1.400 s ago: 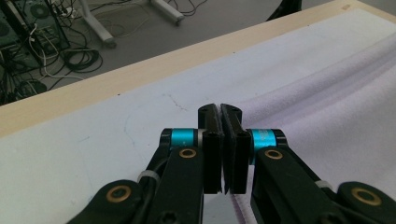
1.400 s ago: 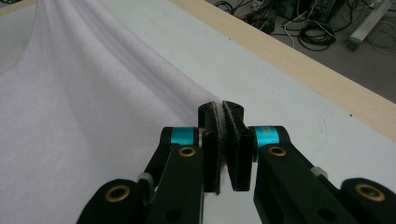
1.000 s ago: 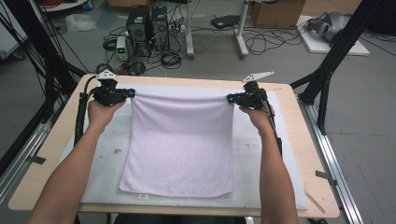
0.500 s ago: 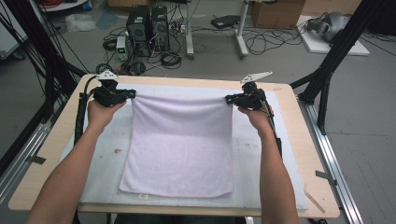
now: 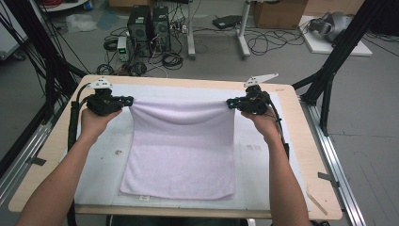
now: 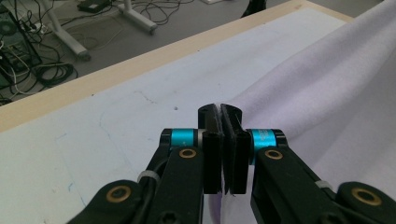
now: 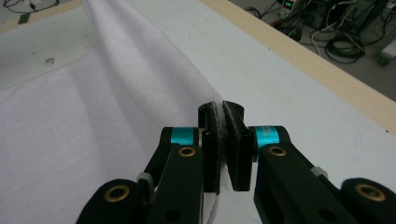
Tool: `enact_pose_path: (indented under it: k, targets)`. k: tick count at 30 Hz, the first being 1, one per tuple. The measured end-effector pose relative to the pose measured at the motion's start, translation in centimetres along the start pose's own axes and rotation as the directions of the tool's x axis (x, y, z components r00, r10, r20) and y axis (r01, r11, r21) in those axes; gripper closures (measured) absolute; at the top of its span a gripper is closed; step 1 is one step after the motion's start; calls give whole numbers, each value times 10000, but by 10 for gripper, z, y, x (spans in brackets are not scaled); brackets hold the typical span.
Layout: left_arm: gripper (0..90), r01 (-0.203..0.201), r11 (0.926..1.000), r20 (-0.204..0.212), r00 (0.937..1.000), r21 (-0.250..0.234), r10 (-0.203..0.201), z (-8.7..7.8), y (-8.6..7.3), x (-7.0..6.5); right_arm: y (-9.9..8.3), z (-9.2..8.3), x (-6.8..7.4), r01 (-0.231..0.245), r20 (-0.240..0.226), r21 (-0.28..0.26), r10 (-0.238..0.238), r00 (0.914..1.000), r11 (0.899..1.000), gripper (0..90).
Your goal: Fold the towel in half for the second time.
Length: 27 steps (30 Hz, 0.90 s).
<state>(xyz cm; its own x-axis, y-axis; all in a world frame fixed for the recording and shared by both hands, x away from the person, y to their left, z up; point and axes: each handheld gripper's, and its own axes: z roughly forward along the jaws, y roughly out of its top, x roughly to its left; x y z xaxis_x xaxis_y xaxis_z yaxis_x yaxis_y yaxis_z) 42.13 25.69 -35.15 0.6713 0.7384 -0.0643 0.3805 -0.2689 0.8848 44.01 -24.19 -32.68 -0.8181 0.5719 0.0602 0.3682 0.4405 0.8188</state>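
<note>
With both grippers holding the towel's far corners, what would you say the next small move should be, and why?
Probably carry both far corners toward the person to fold the towel in half. The left gripper and right gripper are shut on those corners, the far edge is lifted and taut, and the near edge lies flat on the mat.
</note>
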Motion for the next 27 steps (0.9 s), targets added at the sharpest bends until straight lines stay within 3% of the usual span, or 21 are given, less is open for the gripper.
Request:
enact_pose_path:
  k: [12,17,27]
  targets:
    - [870,-275,9996,428,9987,95,270,-13,-14,-10,-28,-8,7,-331,-334,-128,326,9989,9994,860]
    - [870,-384,9992,554,9977,77,379,-14,-14,-12,-28,-8,8,-288,-349,-137,283,9990,9995,860]
    - [869,-612,9981,1042,9928,100,598,-28,-24,-16,-30,-17,21,13,-852,-319,-40,9964,9995,861]
